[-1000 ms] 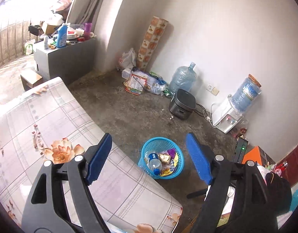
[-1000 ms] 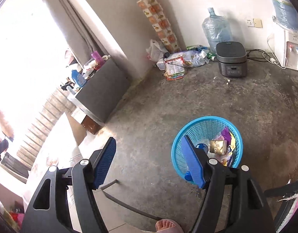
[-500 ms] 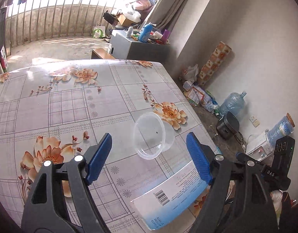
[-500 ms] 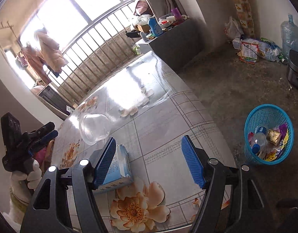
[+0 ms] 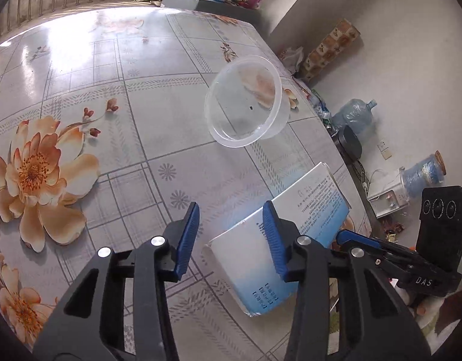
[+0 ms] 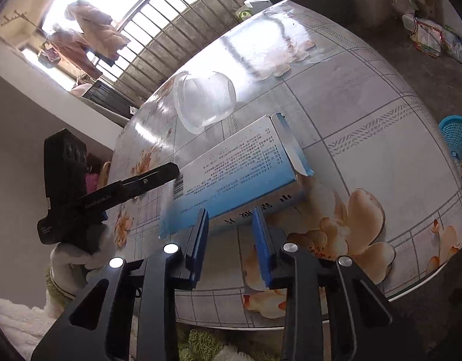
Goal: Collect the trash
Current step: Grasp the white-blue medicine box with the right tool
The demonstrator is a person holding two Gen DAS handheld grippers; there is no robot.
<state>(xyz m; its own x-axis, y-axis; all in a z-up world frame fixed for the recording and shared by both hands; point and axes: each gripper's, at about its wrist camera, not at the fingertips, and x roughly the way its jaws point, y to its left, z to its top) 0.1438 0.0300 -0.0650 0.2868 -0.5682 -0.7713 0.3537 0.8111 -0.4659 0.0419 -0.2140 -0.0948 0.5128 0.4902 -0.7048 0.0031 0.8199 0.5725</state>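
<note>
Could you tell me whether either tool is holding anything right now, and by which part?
Nothing is held: the left tool and right tool have been closing, empty, beside the blue box.

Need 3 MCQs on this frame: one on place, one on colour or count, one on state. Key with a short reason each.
1. Where does the clear plastic bowl lie?
A. in the blue basket
B. on the floral tablecloth, beyond the box
C. on top of the box

2. What colour is the basket on the floor?
A. blue
B. red
C. white

3. How do the jaws of the left gripper stand?
A. clamped on the bowl
B. clamped on the box
C. part open, gripping nothing

Key:
1 B: the bowl rests on its side on the tablecloth, past the far end of the blue and white box.
2 A: the right wrist view shows blue mesh at the frame's right edge.
3 C: the jaws have just been closing, yet the gap shows tablecloth and a corner of the box, untouched by the pads.
</note>
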